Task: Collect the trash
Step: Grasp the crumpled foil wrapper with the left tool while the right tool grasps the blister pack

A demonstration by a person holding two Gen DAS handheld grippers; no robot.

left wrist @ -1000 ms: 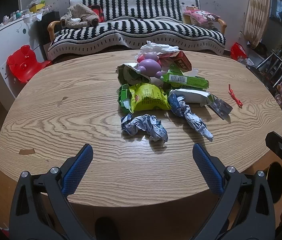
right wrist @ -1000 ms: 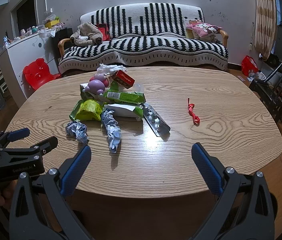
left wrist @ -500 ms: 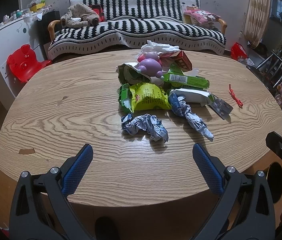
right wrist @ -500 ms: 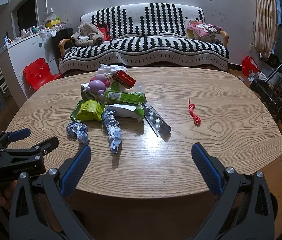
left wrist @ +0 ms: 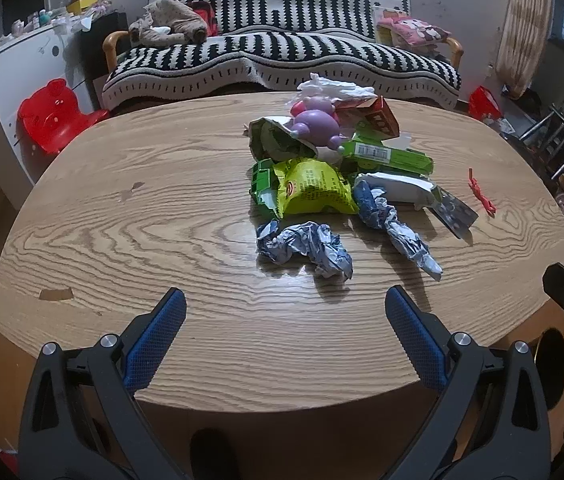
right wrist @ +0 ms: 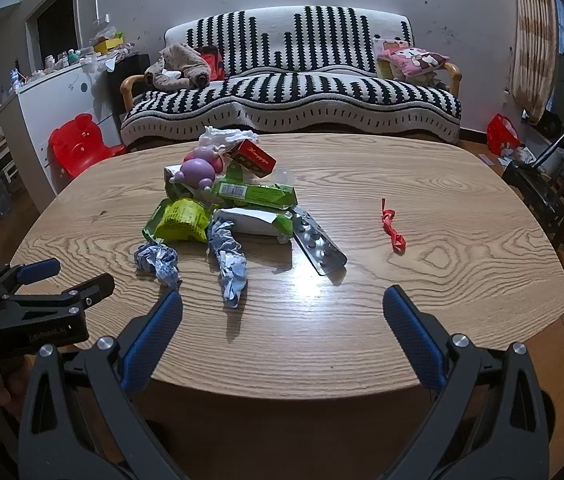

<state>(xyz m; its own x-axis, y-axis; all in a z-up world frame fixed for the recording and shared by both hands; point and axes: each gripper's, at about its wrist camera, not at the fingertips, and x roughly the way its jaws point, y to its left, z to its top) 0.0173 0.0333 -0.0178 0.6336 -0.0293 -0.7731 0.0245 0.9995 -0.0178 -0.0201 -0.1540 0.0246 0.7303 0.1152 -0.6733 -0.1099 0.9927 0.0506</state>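
A pile of trash lies in the middle of the oval wooden table (left wrist: pixel 130 240): a crumpled blue-white paper (left wrist: pixel 305 246), a twisted blue-white wrapper (left wrist: pixel 395 228), a yellow-green snack bag (left wrist: pixel 309 192), a green box (left wrist: pixel 385 156), a red box (left wrist: pixel 377 114), a purple toy (left wrist: pixel 315 124), white tissue (left wrist: pixel 333 88) and a blister pack (left wrist: pixel 453 212). A red scrap (left wrist: pixel 481 196) lies apart at the right. In the right wrist view I see the crumpled paper (right wrist: pixel 158 260), the wrapper (right wrist: pixel 230 264), the blister pack (right wrist: pixel 319 246) and the red scrap (right wrist: pixel 391 230). My left gripper (left wrist: pixel 285 300) is open and empty near the front edge. My right gripper (right wrist: pixel 282 300) is open and empty.
A black-and-white striped sofa (left wrist: pixel 282 56) stands behind the table. A red bear-shaped chair (left wrist: pixel 50 116) and a white cabinet (left wrist: pixel 22 64) are at the left. Metal chairs (right wrist: pixel 553 176) stand at the right. The left gripper's body (right wrist: pixel 26 308) shows at the right view's left edge.
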